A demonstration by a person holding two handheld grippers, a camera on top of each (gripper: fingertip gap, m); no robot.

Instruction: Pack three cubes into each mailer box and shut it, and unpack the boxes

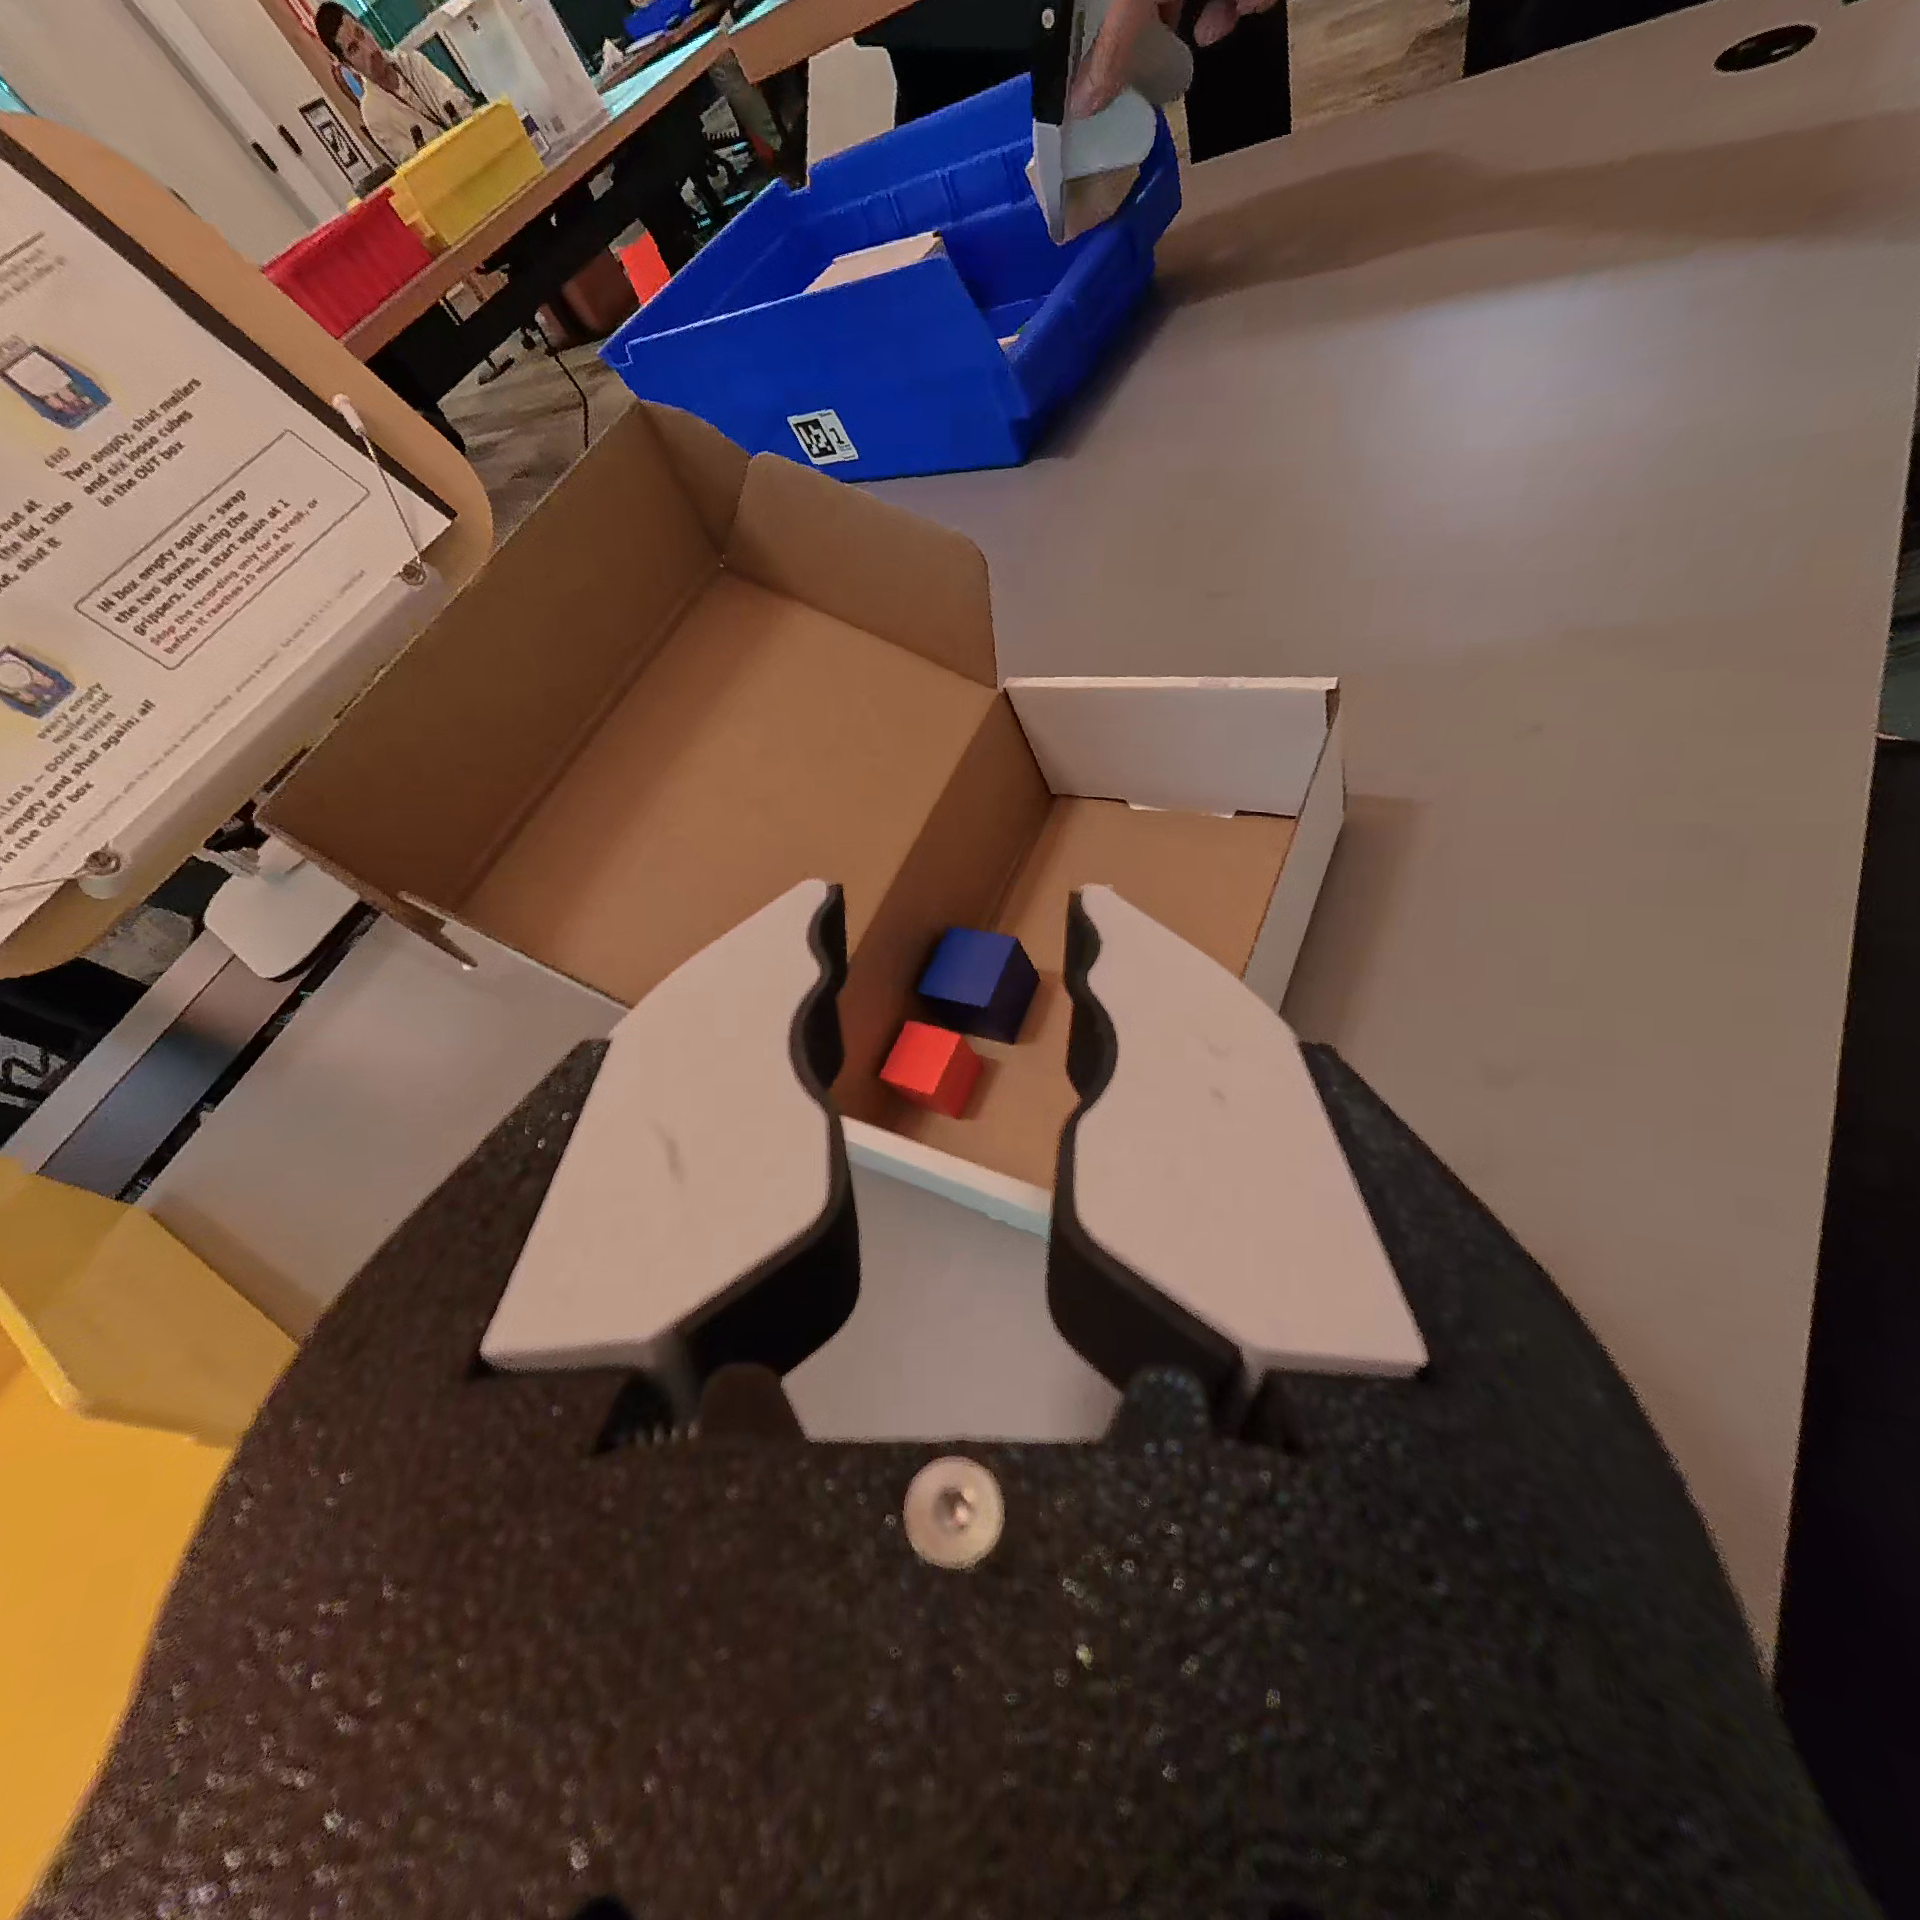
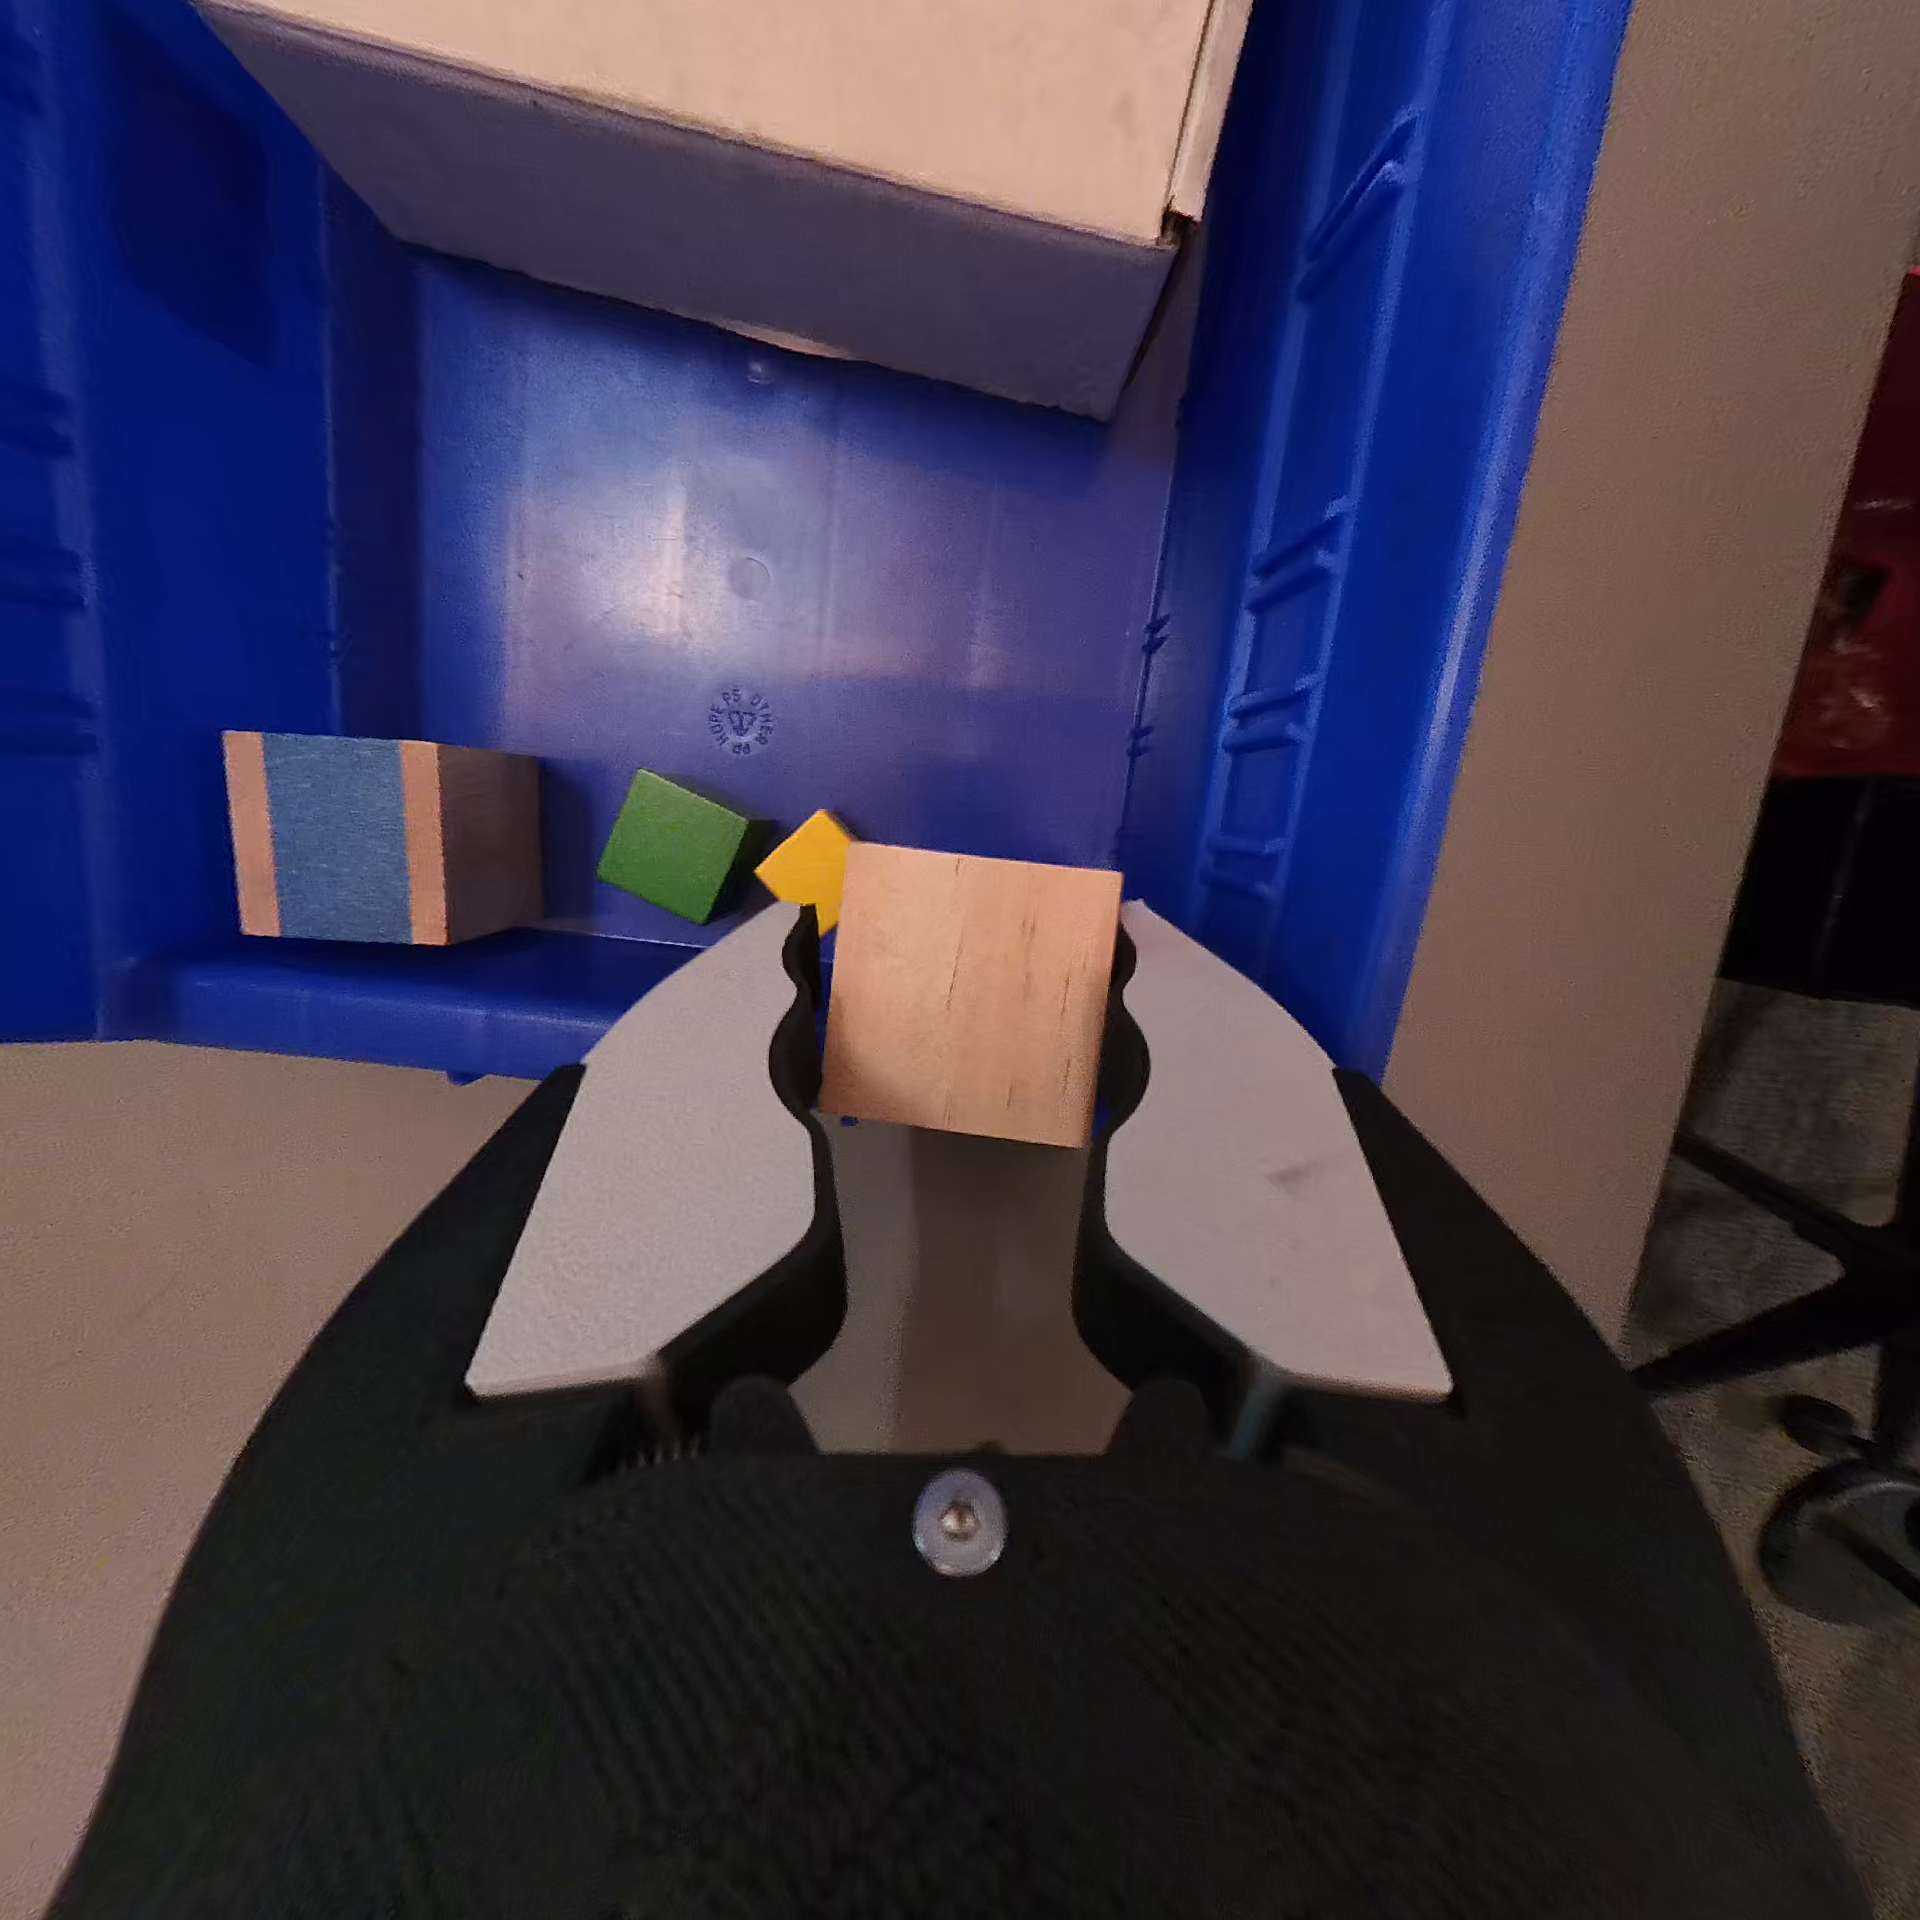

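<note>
Grey table (image 1: 1507, 520): fills the right of the left wrist view. Blue bin (image 1: 894, 353): upper centre, holding a closed white mailer box (image 2: 727, 156), a blue-striped cube (image 2: 353, 836), a green cube (image 2: 673, 845) and a yellow cube (image 2: 805, 860). Open mailer box (image 1: 1164, 748): frame centre, holding a blue cube (image 1: 977, 982) and a red cube (image 1: 930, 1065). Left gripper (image 1: 951, 987): spread, empty, above that box. Right gripper (image 2: 961, 987): clamped on a plain wooden cube (image 2: 966, 987) over the bin's near edge.

The left gripper (image 1: 951, 935) hangs with its two grey fingers (image 1: 717, 1122) spread apart and nothing between them, tilted downward. The right gripper (image 2: 961, 935) has its fingers (image 2: 665, 1164) closed on a wooden cube (image 2: 966, 992), pinched at the tips.
</note>
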